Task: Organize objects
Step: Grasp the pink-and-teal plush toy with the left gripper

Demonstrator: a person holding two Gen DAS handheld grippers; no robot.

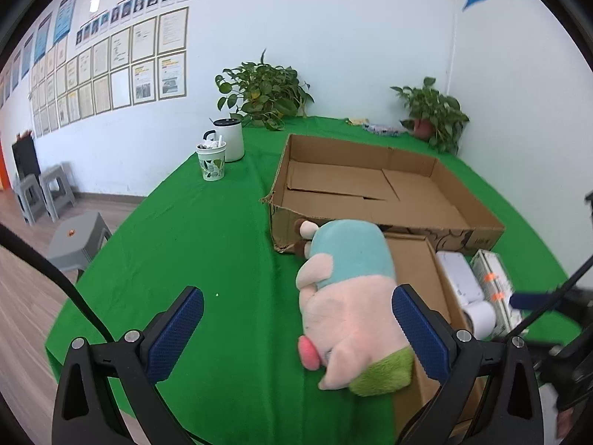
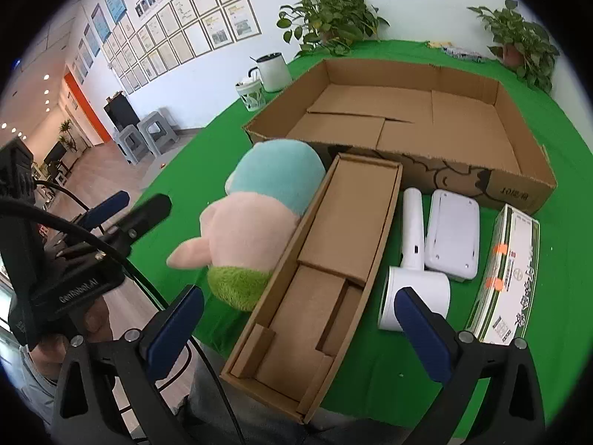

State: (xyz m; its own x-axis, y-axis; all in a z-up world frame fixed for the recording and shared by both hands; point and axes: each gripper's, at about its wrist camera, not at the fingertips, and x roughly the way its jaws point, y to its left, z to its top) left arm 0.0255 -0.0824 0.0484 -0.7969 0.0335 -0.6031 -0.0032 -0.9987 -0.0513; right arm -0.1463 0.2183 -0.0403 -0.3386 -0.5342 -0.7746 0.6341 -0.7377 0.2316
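I am holding my left gripper [image 1: 298, 330] and right gripper [image 2: 298, 328] wide apart, grasping nothing, hovering above the plush toy [image 1: 348, 296] and narrow carton [image 2: 318, 259] near me, presumably readying them for the big empty box [image 2: 407, 126] beyond.

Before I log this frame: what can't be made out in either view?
- Plush toy: face hidden; right wrist view shows its back, and the narrow cardboard box covers its side.
- Green-and-white carton: print too small, distorted.
- Cup: contents too small in left wrist view.
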